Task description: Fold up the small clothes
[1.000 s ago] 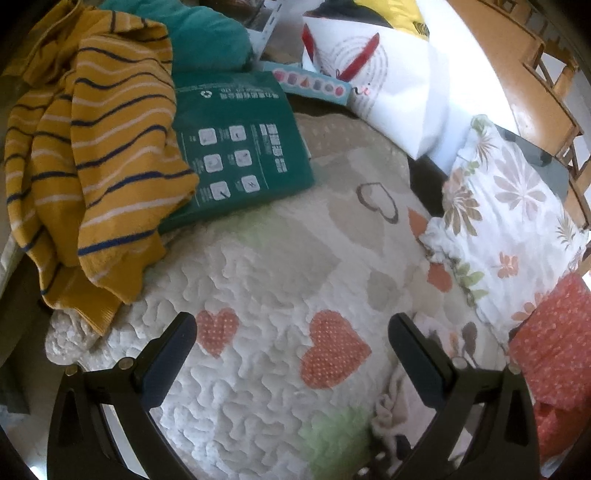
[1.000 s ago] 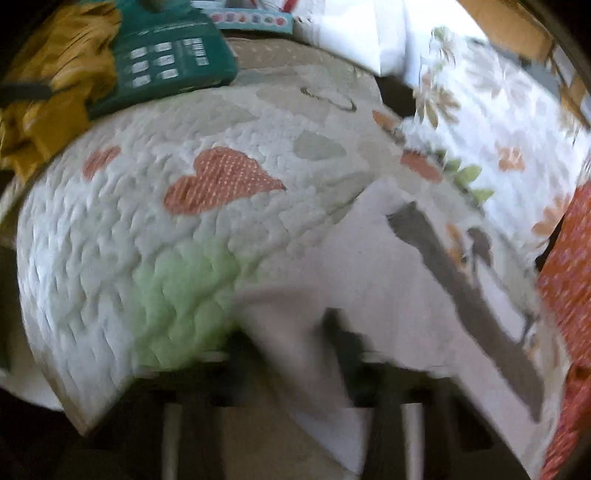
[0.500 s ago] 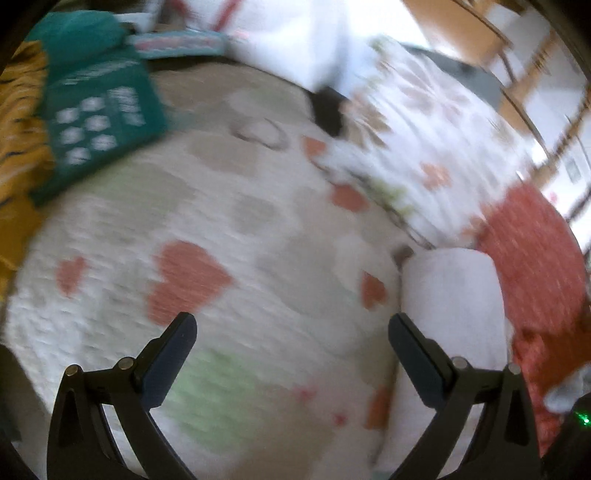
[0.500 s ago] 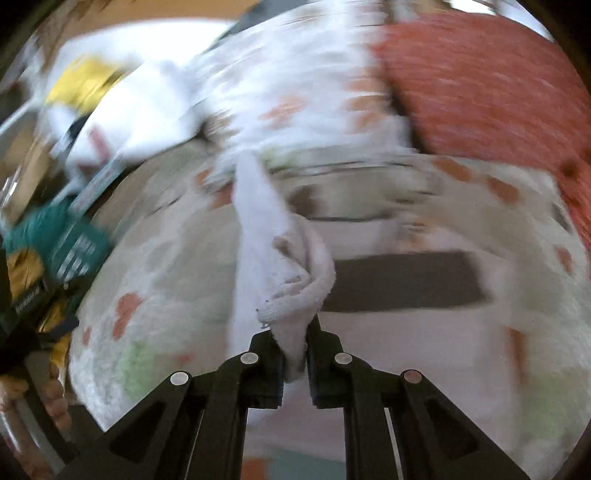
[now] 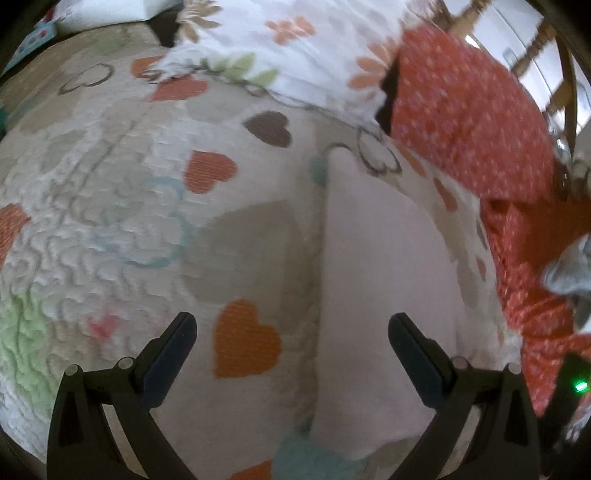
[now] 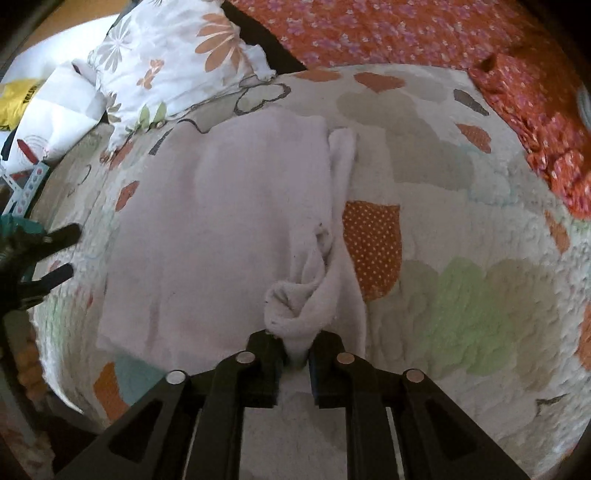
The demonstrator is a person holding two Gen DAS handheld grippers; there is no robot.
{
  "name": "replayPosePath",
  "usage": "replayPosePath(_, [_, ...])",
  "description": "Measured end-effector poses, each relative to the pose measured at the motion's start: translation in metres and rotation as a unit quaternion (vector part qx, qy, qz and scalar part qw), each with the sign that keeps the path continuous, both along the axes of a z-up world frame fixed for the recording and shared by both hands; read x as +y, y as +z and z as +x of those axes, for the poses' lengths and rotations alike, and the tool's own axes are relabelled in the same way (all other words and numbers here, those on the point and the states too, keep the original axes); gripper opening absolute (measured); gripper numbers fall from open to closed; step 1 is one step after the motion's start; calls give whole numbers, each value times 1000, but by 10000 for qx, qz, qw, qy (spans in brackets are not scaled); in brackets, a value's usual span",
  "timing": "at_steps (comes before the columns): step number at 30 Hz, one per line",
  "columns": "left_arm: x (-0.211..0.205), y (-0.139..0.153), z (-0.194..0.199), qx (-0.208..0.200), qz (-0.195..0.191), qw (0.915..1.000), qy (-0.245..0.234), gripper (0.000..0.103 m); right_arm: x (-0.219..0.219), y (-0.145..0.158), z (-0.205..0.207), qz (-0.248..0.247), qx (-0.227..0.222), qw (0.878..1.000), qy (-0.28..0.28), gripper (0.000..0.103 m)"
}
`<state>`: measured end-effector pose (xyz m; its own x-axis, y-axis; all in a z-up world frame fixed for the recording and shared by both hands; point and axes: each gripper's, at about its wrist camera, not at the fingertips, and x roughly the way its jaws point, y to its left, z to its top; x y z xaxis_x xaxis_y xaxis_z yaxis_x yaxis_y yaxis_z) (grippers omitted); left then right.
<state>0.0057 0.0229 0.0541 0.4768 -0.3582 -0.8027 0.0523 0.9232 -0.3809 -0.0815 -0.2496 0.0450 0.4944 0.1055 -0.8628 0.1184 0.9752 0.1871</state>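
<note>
A small white cloth (image 6: 229,229) lies spread on the heart-patterned quilt (image 6: 461,288). My right gripper (image 6: 295,350) is shut on a bunched corner of the cloth at its near right edge. In the left wrist view the same cloth (image 5: 380,295) lies flat under the right finger. My left gripper (image 5: 291,343) is open and empty just above the quilt (image 5: 110,221), at the cloth's edge. It also shows in the right wrist view (image 6: 55,251) at the far left, beside the cloth.
A floral pillow (image 6: 173,62) and an orange dotted fabric (image 6: 406,33) lie along the far side of the quilt. A white bag (image 6: 55,110) sits at the left. A grey cloth (image 5: 569,273) lies on the orange fabric (image 5: 480,122).
My right gripper has laid the white cloth flat on the quilt, still holding its corner. My left gripper has swung right, away from the yellow striped garment, to the cloth's edge.
</note>
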Motion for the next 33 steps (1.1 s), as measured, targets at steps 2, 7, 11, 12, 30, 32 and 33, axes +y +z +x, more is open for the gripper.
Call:
replayPosePath(2, [-10,-1,0,-27,163,9998,-103,103,-4,15,-4,-14,-102,9999,17,24])
replayPosePath(7, [-28,-4,-1,-215,792,9965,-180,103,-12,35,18,-171,-491,9986,-82,32])
replayPosePath(11, [-35,-6,-3,-344,1246,9914,-207,103,-11,29,70,-5,-752,9971,-134,32])
replayPosePath(12, [-37,-7,-4,-387,1360,9897,-228,103,-10,22,86,276,-743,9969,-33,32])
replayPosePath(30, [-45,-5,-14,-684,1995,9766,-430,103,-12,-8,121,-642,-240,9976,-122,29])
replayPosePath(32, [-45,-5,-16,-672,2008,9762,-456,103,-8,-8,113,-743,-184,9970,-67,31])
replayPosePath(33, [-45,-5,-17,-653,1998,9765,-475,103,-7,-9,109,-819,-154,9965,-56,32])
